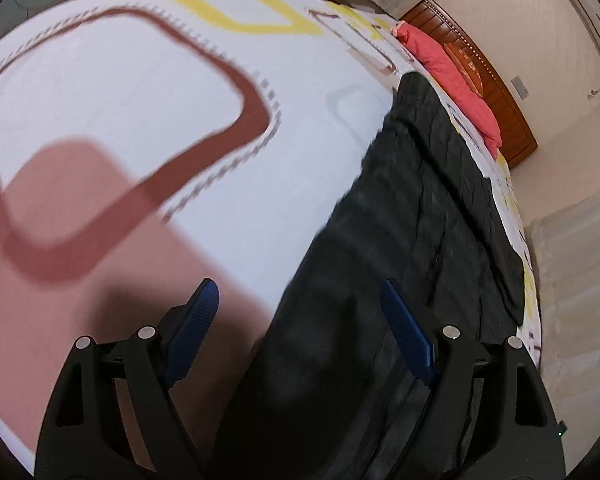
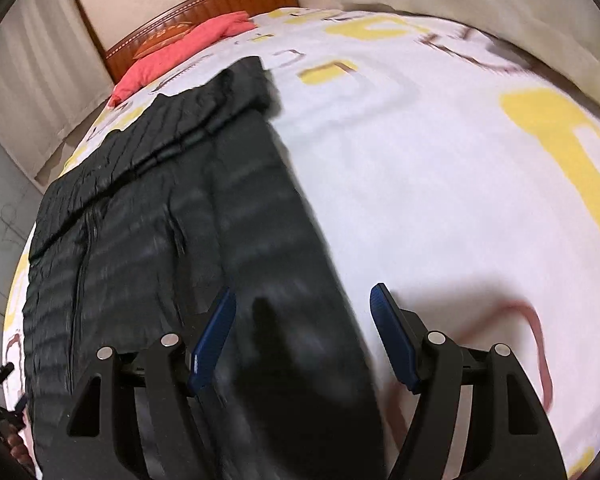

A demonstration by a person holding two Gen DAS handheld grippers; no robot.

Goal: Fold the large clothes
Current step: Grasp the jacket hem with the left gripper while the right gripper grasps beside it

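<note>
Black quilted jacket (image 2: 172,216) spread lengthwise on the bed (image 2: 420,168), near one long edge, reaching toward the red pillow (image 2: 180,50) and wooden headboard (image 2: 204,4). Left claw (image 1: 300,312) spread wide above the jacket's edge, clamping nothing. Right claw (image 2: 302,320) likewise apart over the jacket's opposite edge, holding nothing.
</note>
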